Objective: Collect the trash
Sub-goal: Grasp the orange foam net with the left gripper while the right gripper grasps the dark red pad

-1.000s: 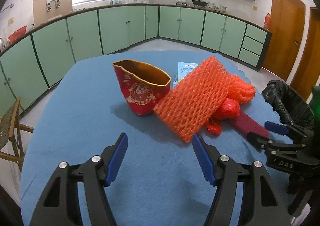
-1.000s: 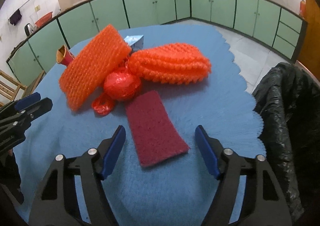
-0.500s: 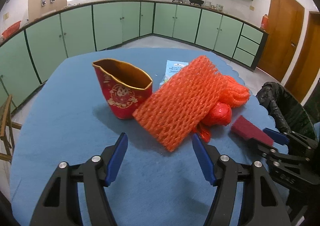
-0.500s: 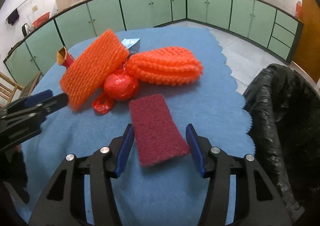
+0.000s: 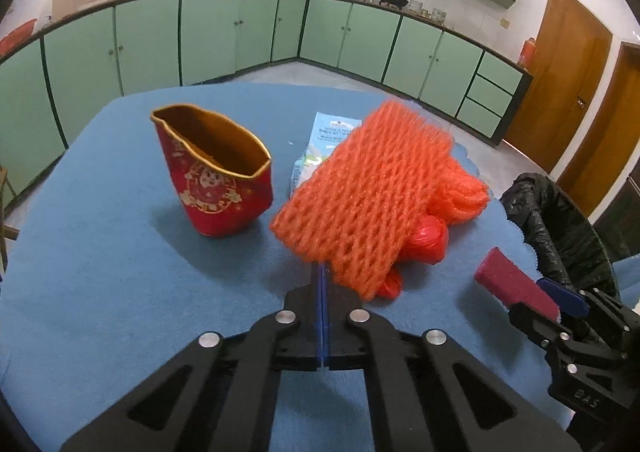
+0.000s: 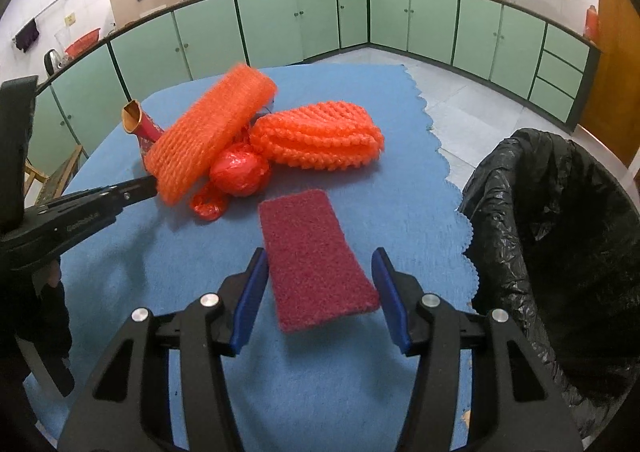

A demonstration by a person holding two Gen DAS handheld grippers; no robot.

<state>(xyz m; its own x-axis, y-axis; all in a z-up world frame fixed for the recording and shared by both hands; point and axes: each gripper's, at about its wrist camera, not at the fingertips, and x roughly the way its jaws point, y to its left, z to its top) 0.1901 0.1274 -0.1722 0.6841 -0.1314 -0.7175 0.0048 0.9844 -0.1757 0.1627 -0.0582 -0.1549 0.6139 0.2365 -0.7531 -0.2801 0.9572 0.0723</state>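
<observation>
Left tool clamped on orange foam net; right tool grips maroon scouring pad, lifted off tabletop.

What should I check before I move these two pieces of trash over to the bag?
1. Right hand-held gripper grips the flat maroon scouring pad: ok. Its jaws have just been closing on the pad, which hangs clear of the blue tablecloth.
2. Left hand-held gripper shut on the flat orange foam net sheet: ok, though its tips are hidden under the net's edge.
3. Black plastic bin bag open: ok.
4. Way from pad to bag clear: ok.
5. Table cleared: not ok. The red-and-gold paper cup and rolled orange foam net remain.
</observation>
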